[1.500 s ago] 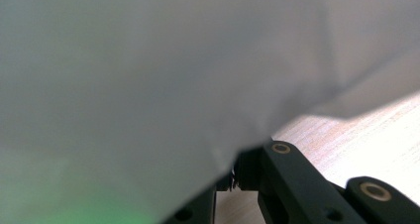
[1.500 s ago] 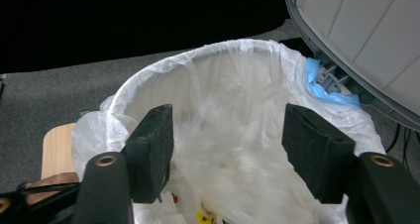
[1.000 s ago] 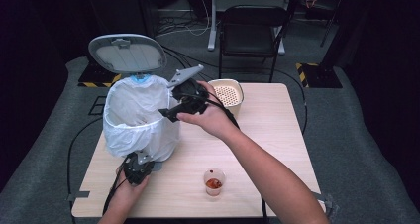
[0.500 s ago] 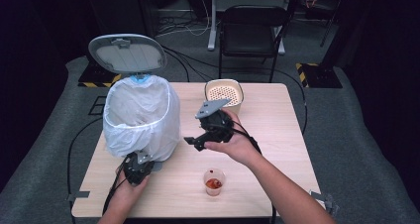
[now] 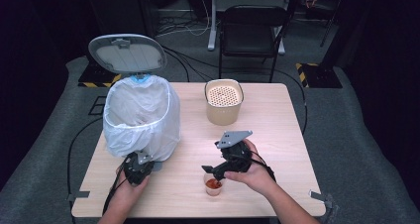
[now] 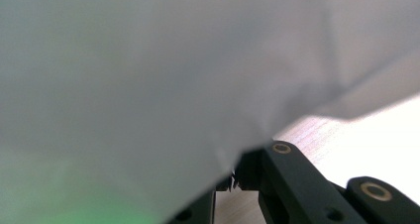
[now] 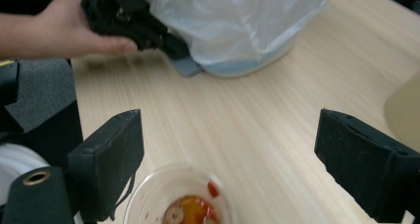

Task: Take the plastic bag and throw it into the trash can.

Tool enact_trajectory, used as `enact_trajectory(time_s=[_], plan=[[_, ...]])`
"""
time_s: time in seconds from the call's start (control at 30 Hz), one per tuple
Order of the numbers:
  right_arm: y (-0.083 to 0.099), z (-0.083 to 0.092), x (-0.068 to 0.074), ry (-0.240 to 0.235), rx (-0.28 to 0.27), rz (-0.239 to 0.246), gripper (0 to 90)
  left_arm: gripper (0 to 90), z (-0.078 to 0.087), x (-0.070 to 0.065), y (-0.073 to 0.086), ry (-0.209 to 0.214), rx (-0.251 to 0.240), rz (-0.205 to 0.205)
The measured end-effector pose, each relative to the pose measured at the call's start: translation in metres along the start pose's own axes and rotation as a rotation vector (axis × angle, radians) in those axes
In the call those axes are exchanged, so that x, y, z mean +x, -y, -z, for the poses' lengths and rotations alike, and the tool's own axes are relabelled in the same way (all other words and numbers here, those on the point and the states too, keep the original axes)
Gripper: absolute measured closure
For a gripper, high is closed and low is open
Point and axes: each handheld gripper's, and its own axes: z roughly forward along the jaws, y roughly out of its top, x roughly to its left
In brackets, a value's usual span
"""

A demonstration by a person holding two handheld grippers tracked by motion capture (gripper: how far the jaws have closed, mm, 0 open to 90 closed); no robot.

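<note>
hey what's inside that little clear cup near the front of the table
The cup holds something orange-red at the bottom, with red smears on its wall. What it is can't be told. The right gripper hangs open above it and covers part of its rim in the high view.

Your right gripper point(image 5: 210, 168) hovers just above the clear cup point(image 5: 213, 186) of red sauce near the table's point(image 5: 277, 115) six-o'clock edge. Your left gripper point(image 5: 136, 165) sits at the base of the bagged bin point(image 5: 141, 116), toward nine o'clock. A beige container point(image 5: 224, 102) stands toward twelve.

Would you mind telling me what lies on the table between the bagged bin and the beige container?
Nothing: in the high view, bare tabletop separates the bagged bin from the beige container.
</note>
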Motion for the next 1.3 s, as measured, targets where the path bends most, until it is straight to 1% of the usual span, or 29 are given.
enact_trajectory(time_s=[0.07,0.13,0.17,0.23,0.27,0.3,0.4,0.47,0.5,0.53,0.63,0.67,0.7,0.77,0.8,0.83,0.87,0.9,0.97,1.0,1.03,1.07,1.2,1.27,1.3], plan=[[0.009,-0.002,0.004,0.005,0.008,-0.011,9.5,87.4,0.000,0.000,0.000,0.001,0.005,0.000],[0.016,-0.004,0.006,-0.004,0.013,-0.016,7.8,87.4,0.000,0.000,0.000,0.002,0.005,-0.001],[0.020,-0.005,0.006,-0.010,0.025,-0.007,7.0,87.4,0.000,0.000,0.000,0.002,0.001,0.001],[0.023,-0.006,0.008,-0.009,0.032,-0.011,5.9,87.4,0.000,0.000,0.000,0.001,-0.002,0.002],[0.025,-0.007,0.009,-0.020,0.038,-0.005,5.1,87.4,0.000,0.000,0.000,-0.001,-0.003,0.001],[0.028,-0.009,0.011,-0.017,0.042,-0.012,4.4,87.3,0.000,0.000,0.000,-0.001,-0.002,0.002],[0.038,-0.014,0.017,-0.026,0.050,-0.004,3.8,87.4,0.000,0.000,0.000,-0.001,-0.002,0.002],[0.041,-0.018,0.019,-0.025,0.052,0.004,3.8,87.4,0.000,0.000,0.000,-0.001,-0.002,0.003],[0.043,-0.020,0.021,-0.027,0.055,-0.009,3.8,87.4,0.000,0.000,0.000,-0.001,-0.002,0.003],[0.045,-0.021,0.022,-0.029,0.065,-0.006,3.8,87.4,0.000,0.000,0.000,-0.001,-0.002,0.003],[0.048,-0.025,0.023,-0.024,0.071,-0.011,4.3,87.4,0.000,0.000,0.000,0.000,-0.002,0.002],[0.049,-0.027,0.023,-0.024,0.074,0.001,4.6,87.4,0.000,0.000,0.000,0.000,-0.002,0.002],[0.051,-0.030,0.025,-0.019,0.083,0.005,5.8,87.4,0.000,0.000,0.000,0.002,-0.003,0.002],[0.053,-0.032,0.026,-0.015,0.083,0.006,6.6,87.4,0.000,0.000,0.000,0.002,-0.003,0.003],[0.054,-0.033,0.026,-0.017,0.088,0.016,7.6,87.4,0.000,0.000,0.000,0.002,-0.003,0.003],[0.056,-0.036,0.027,-0.009,0.089,0.027,10.3,87.4,0.000,0.000,0.000,0.003,-0.003,0.003],[0.057,-0.037,0.029,-0.006,0.089,0.011,11.7,87.4,0.000,0.000,0.000,0.002,-0.004,0.002],[0.058,-0.037,0.028,-0.006,0.091,0.026,13.0,87.3,0.000,0.000,0.000,0.003,-0.003,0.003],[0.060,-0.038,0.029,0.001,0.085,0.014,14.3,87.4,0.000,0.000,0.000,0.003,-0.003,0.002],[0.061,-0.039,0.028,-0.007,0.090,0.029,15.4,87.4,0.000,0.000,0.000,0.002,-0.003,0.003],[0.061,-0.039,0.028,-0.004,0.090,0.034,16.6,87.4,0.000,0.000,0.000,0.002,-0.003,0.003],[0.061,-0.040,0.029,0.003,0.082,0.025,18.7,87.4,0.000,0.000,0.000,0.002,-0.003,0.003],[0.063,-0.041,0.029,0.008,0.076,0.028,19.8,87.3,0.000,0.000,0.000,0.005,-0.005,0.006],[0.063,-0.040,0.028,0.012,0.073,0.020,20.4,87.4,0.000,0.000,0.000,0.003,-0.004,0.004],[0.064,-0.039,0.026,0.019,0.072,0.029,20.6,87.4,0.000,0.000,0.000,0.002,-0.003,0.004]])
